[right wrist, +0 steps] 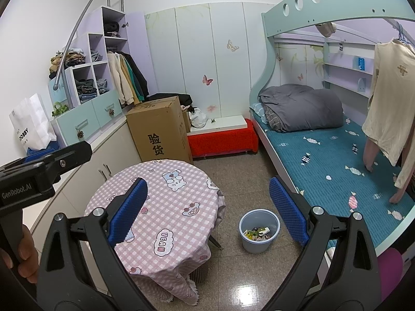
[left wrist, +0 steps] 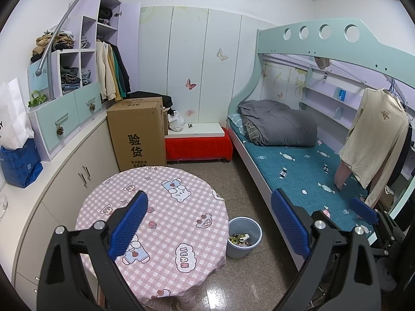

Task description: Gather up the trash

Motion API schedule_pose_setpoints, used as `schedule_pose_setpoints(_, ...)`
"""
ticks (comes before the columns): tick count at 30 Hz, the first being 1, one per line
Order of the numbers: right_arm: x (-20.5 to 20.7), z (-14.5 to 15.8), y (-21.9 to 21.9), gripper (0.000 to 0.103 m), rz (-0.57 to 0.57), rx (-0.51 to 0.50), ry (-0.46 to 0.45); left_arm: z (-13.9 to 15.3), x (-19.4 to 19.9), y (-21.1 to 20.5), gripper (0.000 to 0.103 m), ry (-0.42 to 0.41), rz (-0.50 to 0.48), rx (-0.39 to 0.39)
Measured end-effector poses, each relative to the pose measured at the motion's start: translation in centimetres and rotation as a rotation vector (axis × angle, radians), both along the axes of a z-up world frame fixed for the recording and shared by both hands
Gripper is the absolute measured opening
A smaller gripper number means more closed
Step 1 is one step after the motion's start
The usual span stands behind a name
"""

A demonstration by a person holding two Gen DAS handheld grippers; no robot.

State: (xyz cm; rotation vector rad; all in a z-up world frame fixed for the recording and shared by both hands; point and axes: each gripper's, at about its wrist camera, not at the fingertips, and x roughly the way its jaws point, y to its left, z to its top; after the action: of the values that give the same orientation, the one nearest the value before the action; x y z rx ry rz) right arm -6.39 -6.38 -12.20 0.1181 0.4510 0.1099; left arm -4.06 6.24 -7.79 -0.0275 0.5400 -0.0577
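Note:
A grey-blue trash bin [left wrist: 243, 237] stands on the floor between the round table and the bed, with several pieces of trash [left wrist: 240, 239] inside. It also shows in the right wrist view [right wrist: 259, 230], its trash [right wrist: 258, 233] visible. My left gripper [left wrist: 210, 223] is open and empty, held high above the table and bin. My right gripper [right wrist: 207, 210] is open and empty, also well above them. The round table [left wrist: 158, 223] has a pink checked cloth with nothing on it.
A bunk bed [left wrist: 306, 171] with teal sheet runs along the right. A cardboard box [left wrist: 137, 132] and red bench [left wrist: 198, 146] stand at the back. Cabinets [left wrist: 64, 176] line the left wall. A shirt [right wrist: 389, 108] hangs by the bed.

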Motion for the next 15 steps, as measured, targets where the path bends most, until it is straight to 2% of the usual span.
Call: schedule_pose_setpoints(15, 0.14, -0.41, 0.01, 0.093, 0.002, -0.001, 0.014, -0.56, 0.5, -0.35, 0.094, 0.007, -0.005, 0.0)
